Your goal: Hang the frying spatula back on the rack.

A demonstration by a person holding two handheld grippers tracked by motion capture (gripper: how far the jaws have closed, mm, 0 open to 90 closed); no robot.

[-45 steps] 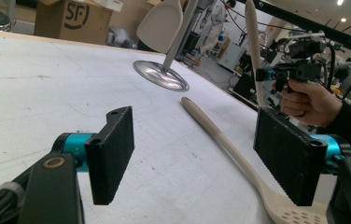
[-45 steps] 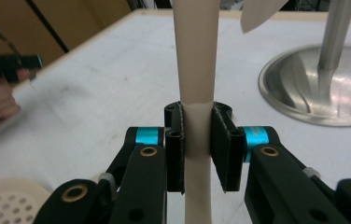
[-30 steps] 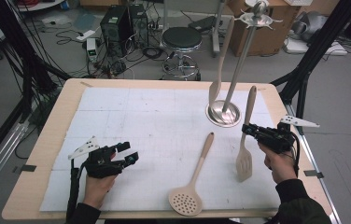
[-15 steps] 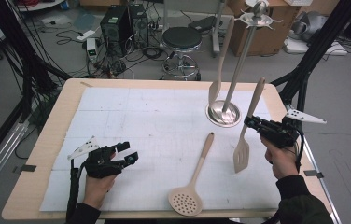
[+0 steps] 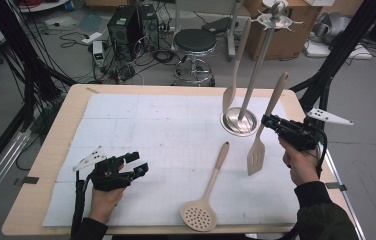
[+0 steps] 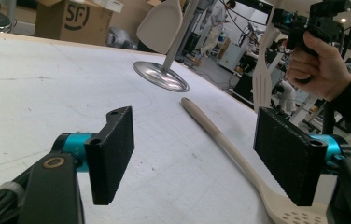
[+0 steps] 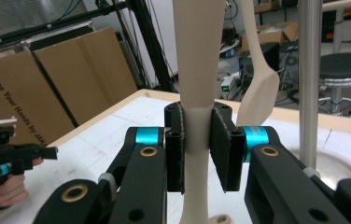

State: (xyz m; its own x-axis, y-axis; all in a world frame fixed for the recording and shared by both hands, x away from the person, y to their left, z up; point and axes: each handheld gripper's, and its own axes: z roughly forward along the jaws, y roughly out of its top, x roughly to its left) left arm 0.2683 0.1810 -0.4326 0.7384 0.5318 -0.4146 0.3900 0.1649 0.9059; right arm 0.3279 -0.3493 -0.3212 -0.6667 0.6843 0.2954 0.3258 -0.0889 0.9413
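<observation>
Now spatula (image 5: 261,140) near-upright, blade down

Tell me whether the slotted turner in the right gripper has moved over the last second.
Yes. The turner, clamped in the right gripper, has lifted off the table: its blade now hangs level with the skimmer handle's tip, closer to the rack base.

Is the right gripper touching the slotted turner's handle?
Touching. In the right gripper view, the right gripper has both pads pressed flat against the slotted turner handle, no gap on either side.
</observation>
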